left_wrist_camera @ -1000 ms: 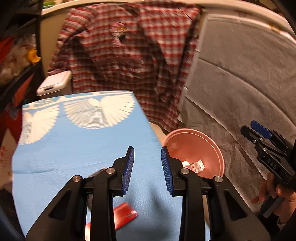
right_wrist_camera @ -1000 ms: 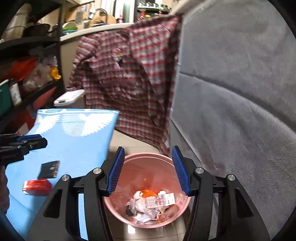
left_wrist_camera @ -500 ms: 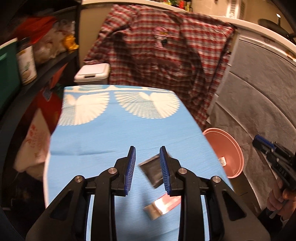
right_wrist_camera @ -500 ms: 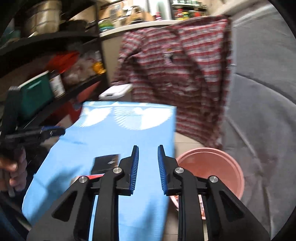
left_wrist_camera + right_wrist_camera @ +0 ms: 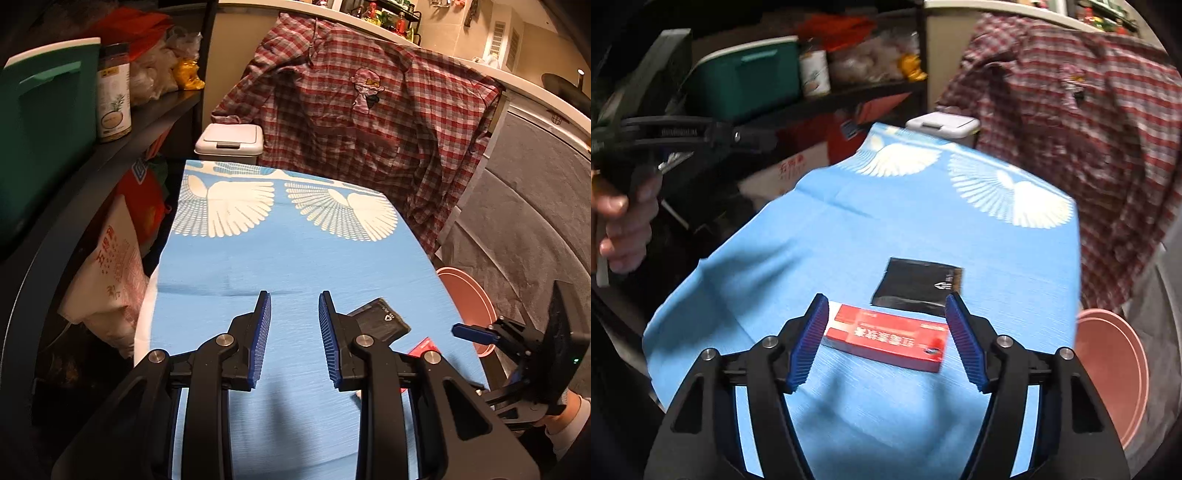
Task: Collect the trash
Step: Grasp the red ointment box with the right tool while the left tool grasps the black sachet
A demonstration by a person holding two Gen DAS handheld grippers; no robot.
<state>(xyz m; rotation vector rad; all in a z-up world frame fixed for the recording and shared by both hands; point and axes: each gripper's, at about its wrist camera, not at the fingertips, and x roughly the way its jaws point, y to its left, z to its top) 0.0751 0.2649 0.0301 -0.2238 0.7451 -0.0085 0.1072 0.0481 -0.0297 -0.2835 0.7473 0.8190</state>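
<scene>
The right gripper (image 5: 882,341) hangs nearest, its ribbed blue pads spread wide to either side of a flat red carton (image 5: 886,336) with white lettering; whether the pads touch the carton cannot be told. The carton lies on the blue cloth (image 5: 923,229) of a long board. Just beyond the carton sits a flat, glossy black packet (image 5: 918,286), square and slightly creased. The left gripper (image 5: 294,339) hovers over the same cloth left of the packet, its ridged pads apart with nothing between them. To the right of the carton, below the board's edge, stands a round salmon plastic basin (image 5: 1115,376). Past the packet the cloth bears white fan-shaped prints, and behind the board's far end hangs a red checked shirt (image 5: 369,99).
</scene>
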